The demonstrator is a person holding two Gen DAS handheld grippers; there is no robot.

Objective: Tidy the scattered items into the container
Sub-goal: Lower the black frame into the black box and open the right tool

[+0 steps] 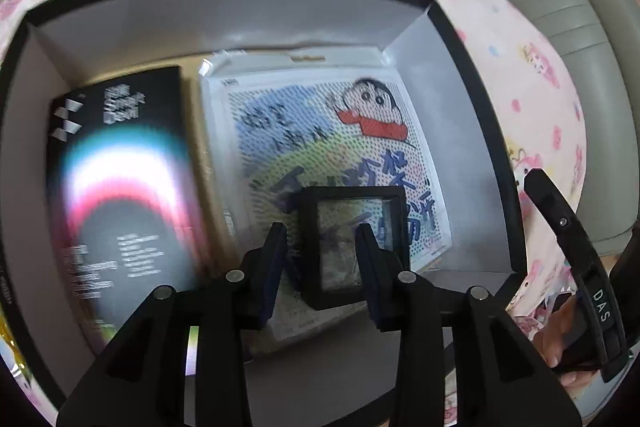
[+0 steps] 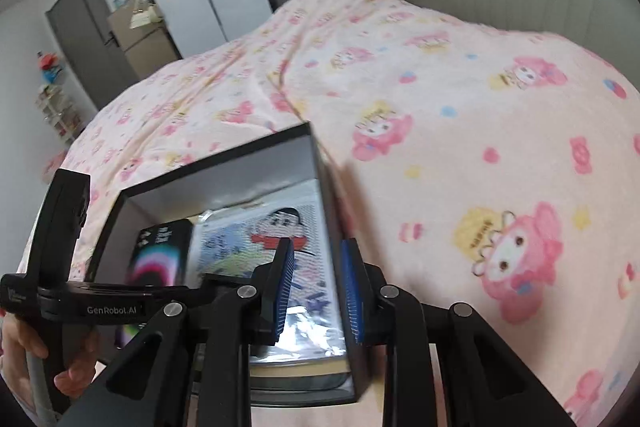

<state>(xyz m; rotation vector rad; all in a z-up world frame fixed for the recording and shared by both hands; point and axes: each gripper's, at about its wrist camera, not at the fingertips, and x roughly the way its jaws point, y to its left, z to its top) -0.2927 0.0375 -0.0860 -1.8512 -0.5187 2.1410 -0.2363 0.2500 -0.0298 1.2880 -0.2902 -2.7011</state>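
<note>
**Black box, pink blanket, bright prints**

The container (image 1: pixel 472 39) is showing a black rim and pale grey inner walls. Inside, a black box (image 1: pixel 120 179) is glowing with a rainbow arc running teal, white, pink and red, plus white lettering. A dotted cartoon sheet (image 1: pixel 320 131) is displaying a black-haired boy in a red top over blue sky and green hill, with dark blue characters. A small frame (image 1: pixel 352 243) is showing a black border. The blanket (image 2: pixel 460 107) is carrying pink and yellow cartoon figures on pale pink. The right gripper (image 2: pixel 318 291) is showing black arms with blue pads (image 2: pixel 285 291).
</note>
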